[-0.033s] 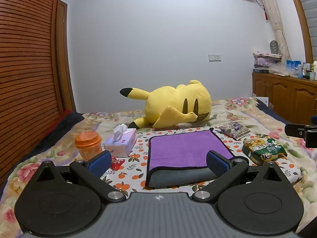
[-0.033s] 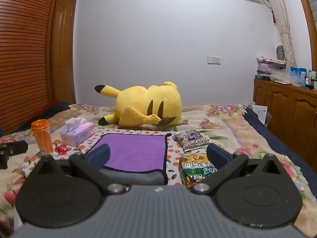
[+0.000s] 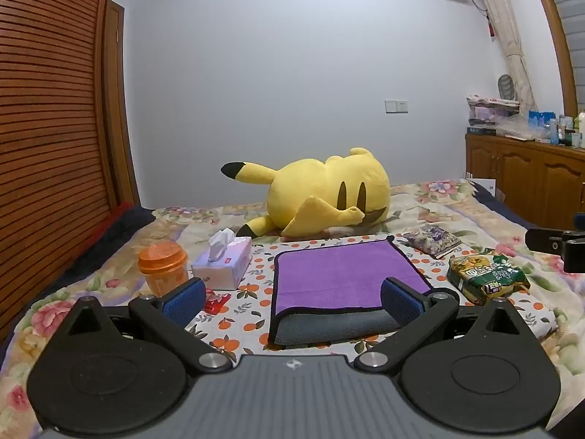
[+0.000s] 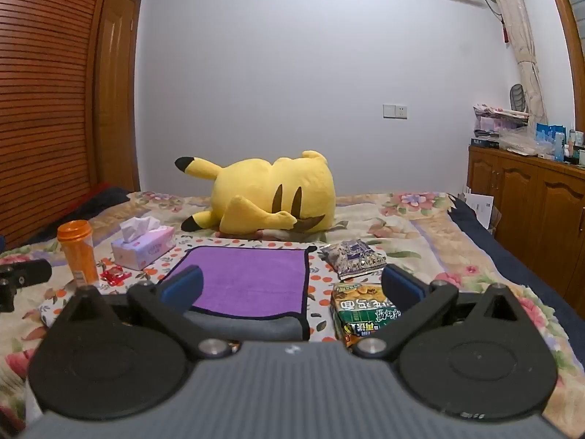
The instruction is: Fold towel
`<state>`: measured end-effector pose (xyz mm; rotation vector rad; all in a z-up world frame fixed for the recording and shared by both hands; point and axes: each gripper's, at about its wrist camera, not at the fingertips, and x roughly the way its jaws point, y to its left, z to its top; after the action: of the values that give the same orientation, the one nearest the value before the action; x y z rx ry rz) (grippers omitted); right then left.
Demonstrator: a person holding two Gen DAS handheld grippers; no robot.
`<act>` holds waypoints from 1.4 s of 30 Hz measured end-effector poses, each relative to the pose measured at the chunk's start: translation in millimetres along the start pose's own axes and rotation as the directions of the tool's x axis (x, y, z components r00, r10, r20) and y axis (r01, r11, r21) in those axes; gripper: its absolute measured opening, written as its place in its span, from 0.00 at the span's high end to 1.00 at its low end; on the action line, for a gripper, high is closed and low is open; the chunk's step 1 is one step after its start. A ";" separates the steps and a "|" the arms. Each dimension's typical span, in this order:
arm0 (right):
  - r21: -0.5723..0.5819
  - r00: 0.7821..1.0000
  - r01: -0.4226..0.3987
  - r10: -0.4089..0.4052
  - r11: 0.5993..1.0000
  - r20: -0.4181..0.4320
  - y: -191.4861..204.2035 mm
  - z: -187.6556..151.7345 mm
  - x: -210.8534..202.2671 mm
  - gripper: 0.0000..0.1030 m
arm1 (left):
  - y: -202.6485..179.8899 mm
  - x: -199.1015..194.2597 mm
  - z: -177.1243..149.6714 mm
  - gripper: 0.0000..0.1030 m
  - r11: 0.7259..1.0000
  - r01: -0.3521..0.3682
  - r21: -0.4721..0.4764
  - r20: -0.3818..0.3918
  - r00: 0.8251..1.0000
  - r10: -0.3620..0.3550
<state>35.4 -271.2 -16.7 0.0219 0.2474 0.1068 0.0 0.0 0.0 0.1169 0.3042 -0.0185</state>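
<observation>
A purple towel (image 3: 343,274) with a dark border lies on the bed, its near edge turned up so the grey underside (image 3: 336,323) shows. It also shows in the right wrist view (image 4: 252,280). My left gripper (image 3: 292,298) is open and empty, held above the bed just before the towel's near edge. My right gripper (image 4: 292,289) is open and empty, before the towel's near right corner and over a green snack bag (image 4: 362,309).
A yellow plush toy (image 3: 321,197) lies behind the towel. A tissue box (image 3: 223,263), an orange jar (image 3: 162,265) and a red wrapper (image 3: 215,300) are to its left. Two snack bags (image 3: 486,274) (image 3: 433,239) lie to its right. Wooden cabinets (image 3: 530,179) stand at the far right.
</observation>
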 end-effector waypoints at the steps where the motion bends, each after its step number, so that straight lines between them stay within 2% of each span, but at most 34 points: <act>1: 0.002 1.000 -0.001 0.001 1.000 0.005 -0.1 -0.1 -0.2 0.00 | 0.0 0.1 0.0 0.00 1.000 0.001 0.001 0.001 1.000 -0.001; 42: -0.004 1.000 0.001 -0.001 1.000 0.000 0.3 0.3 -0.5 0.00 | -1.0 0.9 0.0 0.00 1.000 0.002 0.003 0.009 1.000 -0.002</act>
<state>34.9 -271.0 -16.3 0.0174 0.2466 0.1059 0.9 -0.9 -0.3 0.1190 0.2951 -0.0216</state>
